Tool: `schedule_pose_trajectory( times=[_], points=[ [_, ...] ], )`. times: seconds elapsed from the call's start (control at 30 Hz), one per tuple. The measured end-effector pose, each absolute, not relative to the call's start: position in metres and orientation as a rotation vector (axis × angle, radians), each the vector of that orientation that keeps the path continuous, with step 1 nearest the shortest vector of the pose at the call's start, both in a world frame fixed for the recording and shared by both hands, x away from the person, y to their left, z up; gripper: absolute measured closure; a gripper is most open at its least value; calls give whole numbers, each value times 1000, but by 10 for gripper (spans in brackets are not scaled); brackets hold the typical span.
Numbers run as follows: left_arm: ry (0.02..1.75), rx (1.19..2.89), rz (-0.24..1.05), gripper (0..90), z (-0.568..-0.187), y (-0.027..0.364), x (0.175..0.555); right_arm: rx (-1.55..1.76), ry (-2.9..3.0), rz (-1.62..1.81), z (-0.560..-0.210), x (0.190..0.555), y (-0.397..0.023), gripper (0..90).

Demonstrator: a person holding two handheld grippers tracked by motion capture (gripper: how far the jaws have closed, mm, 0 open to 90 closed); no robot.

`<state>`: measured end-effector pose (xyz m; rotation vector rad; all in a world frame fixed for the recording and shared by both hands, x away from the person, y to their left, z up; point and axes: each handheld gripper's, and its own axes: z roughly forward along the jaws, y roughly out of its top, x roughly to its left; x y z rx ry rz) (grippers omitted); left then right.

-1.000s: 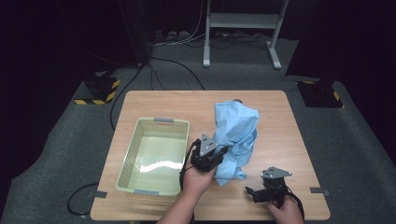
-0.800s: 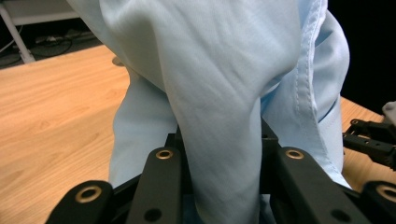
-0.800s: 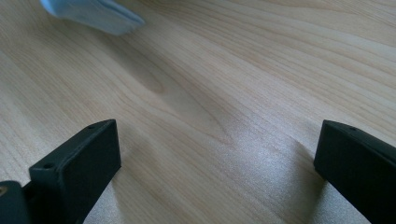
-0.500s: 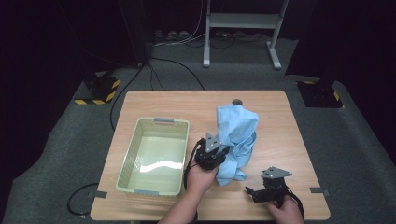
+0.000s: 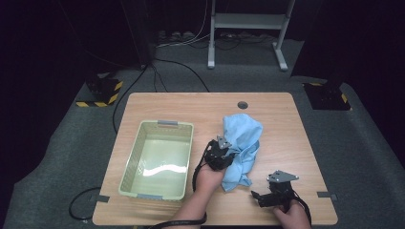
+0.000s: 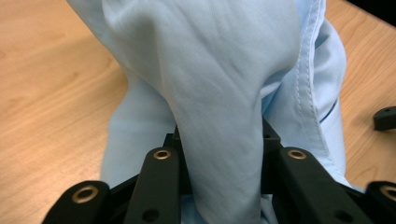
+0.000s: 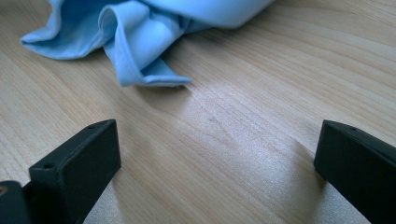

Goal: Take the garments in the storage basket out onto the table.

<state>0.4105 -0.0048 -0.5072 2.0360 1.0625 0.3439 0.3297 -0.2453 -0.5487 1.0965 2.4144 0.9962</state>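
Observation:
A light blue cloth [image 5: 244, 131] lies crumpled on the wooden table [image 5: 286, 119], right of centre. My left gripper [image 5: 228, 153] sits at the cloth's left edge, shut on a fold of it. In the left gripper view that fold of cloth [image 6: 219, 70] runs down between the black jaws of my left gripper [image 6: 219, 144]; they have just been opening slightly, with the fabric still pinched. My right gripper [image 5: 257, 195] rests near the table's front edge, open, nothing between its jaws. In the right gripper view a corner of the cloth [image 7: 140, 51] lies ahead of my right gripper [image 7: 217, 158].
A pale green plastic basket [image 5: 157, 125] stands on the left half of the table, close to my left hand. A small round cable hole [image 5: 242, 104] sits near the back edge. Dark carpet surrounds the table, with a metal stand [image 5: 248, 21] behind.
My left gripper has sunk and shifted a little right with the cloth, so the raised fabric now sits lower and more bunched on the table. The right gripper has stayed put.

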Motion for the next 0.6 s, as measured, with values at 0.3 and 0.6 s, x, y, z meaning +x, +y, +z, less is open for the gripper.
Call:
schedule_pose_trajectory(
  times=[0.3, 0.6],
  points=[
    [1076, 2061, 305, 643, -517, -12, 418, 1090, 2418, 996, -549, 330, -245, 3],
    [1060, 2052, 239, 479, -525, -12, 421, 1091, 2418, 992, -549, 329, -245, 3]
  ],
)
